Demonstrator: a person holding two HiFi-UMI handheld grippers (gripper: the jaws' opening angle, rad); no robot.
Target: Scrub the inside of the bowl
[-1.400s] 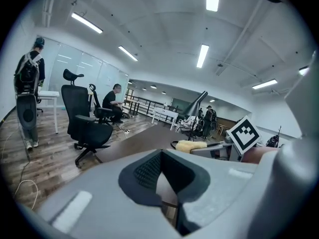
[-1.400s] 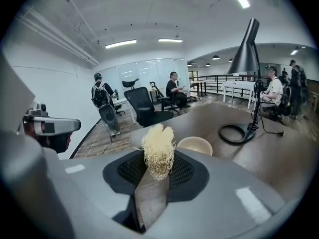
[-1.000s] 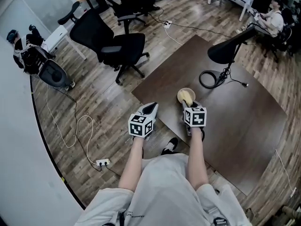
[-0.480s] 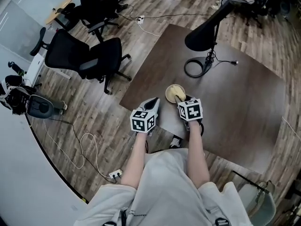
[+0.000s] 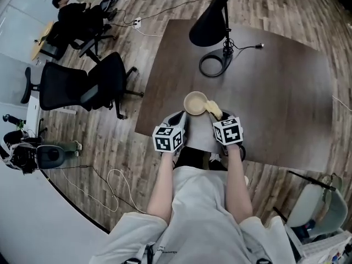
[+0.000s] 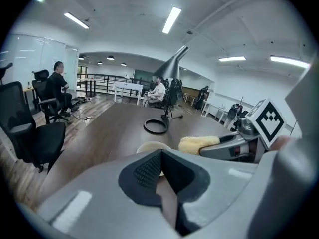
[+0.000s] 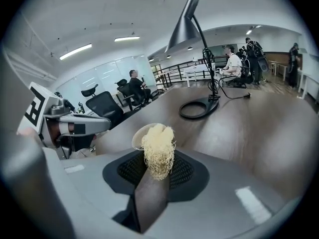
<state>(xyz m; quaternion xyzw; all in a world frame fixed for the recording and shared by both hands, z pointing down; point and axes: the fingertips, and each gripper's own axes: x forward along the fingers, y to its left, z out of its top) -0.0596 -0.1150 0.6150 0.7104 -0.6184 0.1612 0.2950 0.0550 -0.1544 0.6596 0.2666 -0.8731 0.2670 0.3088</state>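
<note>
The right gripper (image 7: 158,169) has its jaws pinched together on a scrubber (image 7: 158,146), a pale-yellow wad of coarse, tangled fibres that sticks out past the tips. The bowl (image 7: 141,133) sits just beyond the tips and a little to their left. Whether the scrubber touches its rim I cannot tell. The left gripper (image 6: 160,156) has its jaws closed with nothing between them. The bowl lies just ahead of its tips, and the scrubber is off to their right.

The scrubber looks light, soft and springy, so it should squash against the wall and will probably need firm pressure. The bowl is small, round, shallow, cream-coloured and smooth; I cannot tell whether it is plastic, wood or ceramic. It seems light, and on the smooth dark table (image 5: 275,92) it would likely slide or tip under scrubbing. The best hold is probably the rim nearest the left jaws, which would have to open first. Far beyond both pairs of jaws stands a black lamp (image 5: 208,23).
</note>
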